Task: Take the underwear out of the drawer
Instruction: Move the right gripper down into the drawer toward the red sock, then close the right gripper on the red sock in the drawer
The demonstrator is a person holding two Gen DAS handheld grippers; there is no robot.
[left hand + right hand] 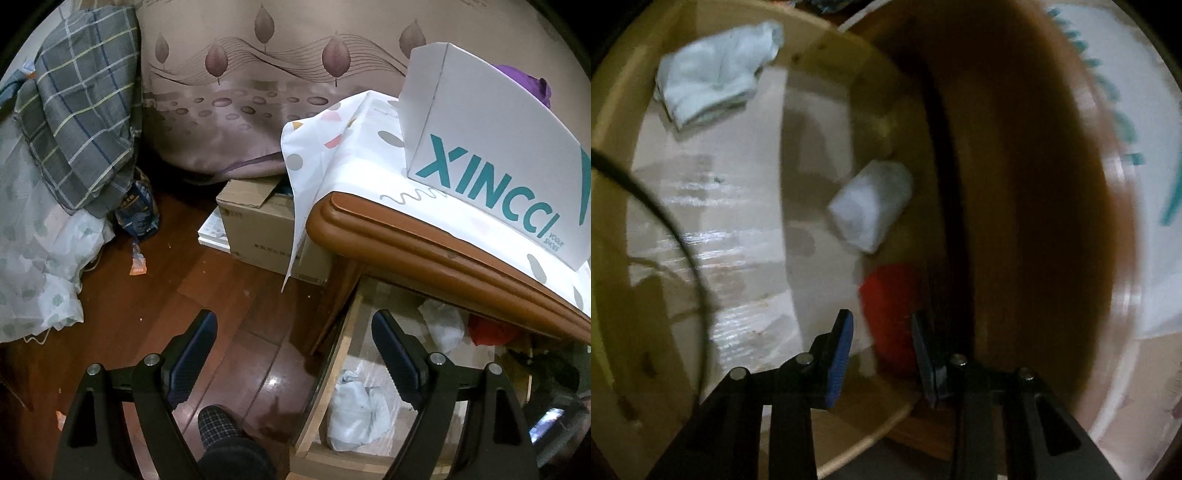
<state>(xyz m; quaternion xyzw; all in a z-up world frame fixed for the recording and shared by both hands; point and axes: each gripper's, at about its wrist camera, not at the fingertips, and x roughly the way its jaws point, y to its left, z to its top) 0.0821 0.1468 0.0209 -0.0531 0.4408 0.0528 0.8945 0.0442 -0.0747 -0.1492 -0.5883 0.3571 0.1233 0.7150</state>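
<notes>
The open wooden drawer holds a crumpled light blue garment, a rolled white garment and a red garment. My right gripper hangs low inside the drawer, just in front of the red garment. Its jaws stand narrowly apart and open, with nothing pressed between the pads. The view is blurred. My left gripper is wide open and empty, held above the drawer's left rim and the floor. Through it I see the light blue garment, the white one and the red one.
A brown tabletop edge overhangs the drawer, covered by a white cloth and bearing a white shoe box with purple fabric inside. A cardboard box, plaid bedding and a person's slippered foot are on the floor side. A black cable crosses the drawer.
</notes>
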